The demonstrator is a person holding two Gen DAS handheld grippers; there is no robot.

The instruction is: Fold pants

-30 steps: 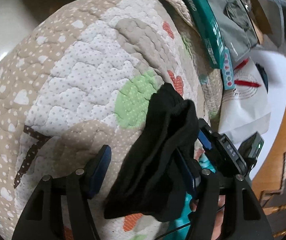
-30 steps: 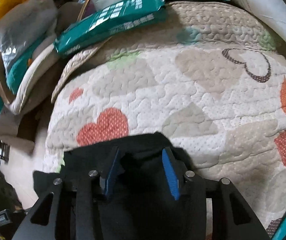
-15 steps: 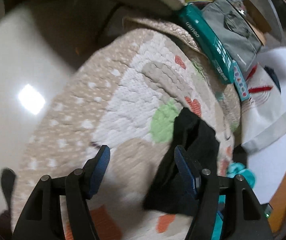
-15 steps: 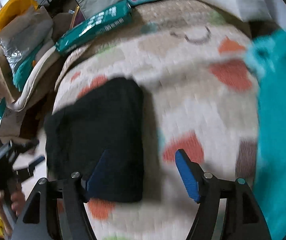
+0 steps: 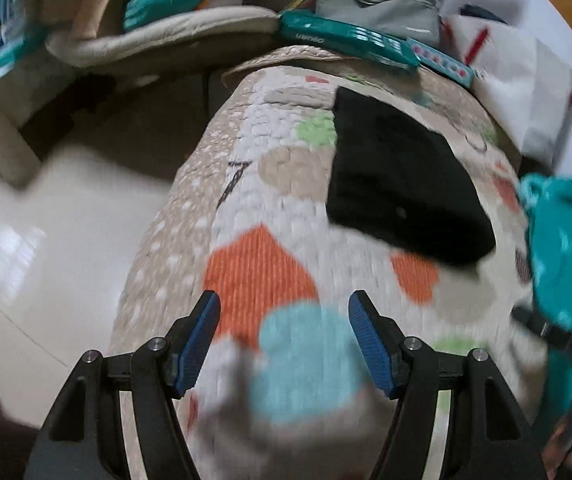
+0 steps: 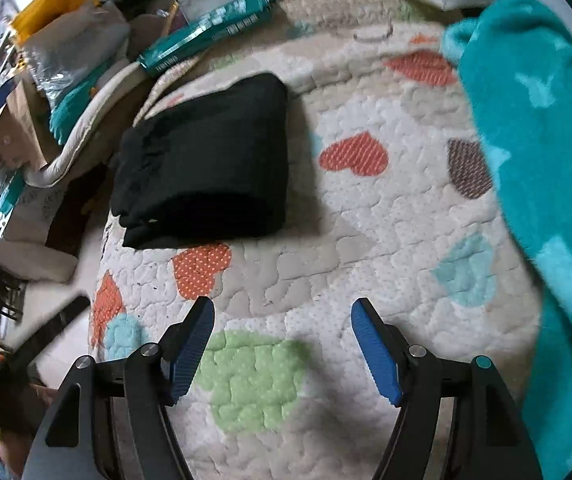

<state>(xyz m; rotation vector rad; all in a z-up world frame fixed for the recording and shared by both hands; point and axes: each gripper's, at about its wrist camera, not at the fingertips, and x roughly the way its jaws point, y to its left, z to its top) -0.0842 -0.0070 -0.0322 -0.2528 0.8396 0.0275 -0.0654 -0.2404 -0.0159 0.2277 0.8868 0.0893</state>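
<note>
Item: black pants [image 6: 205,160], folded into a compact rectangular bundle, lying flat on the heart-patterned quilt [image 6: 326,240]. Landmark for all placements: the bundle itself.

Position: toward the quilt's far left edge in the right wrist view, short of the teal carton [image 6: 205,36] that lies beyond it at the quilt's far end. Its rounded fold faces the near side; the layered edges show at its left end. The long axis appears to run across the view, slightly tilted.

Right gripper [image 6: 281,344]: jaws spread wide, nothing between them but bare quilt; well apart from the bundle, which lies ahead and to its left.

Left gripper [image 5: 283,340]: jaws spread, empty; the bundle [image 5: 402,184] lies ahead and to its right, well apart. This view is motion-blurred.

Adjacent: a teal star-print fleece garment [image 6: 546,160] lies right of the bundle, across a stretch of open quilt, at the right gripper's right side.

Judgement: the black bundle looks finished; the fleece garment is likely next, and the right gripper is the nearer to it.
</note>
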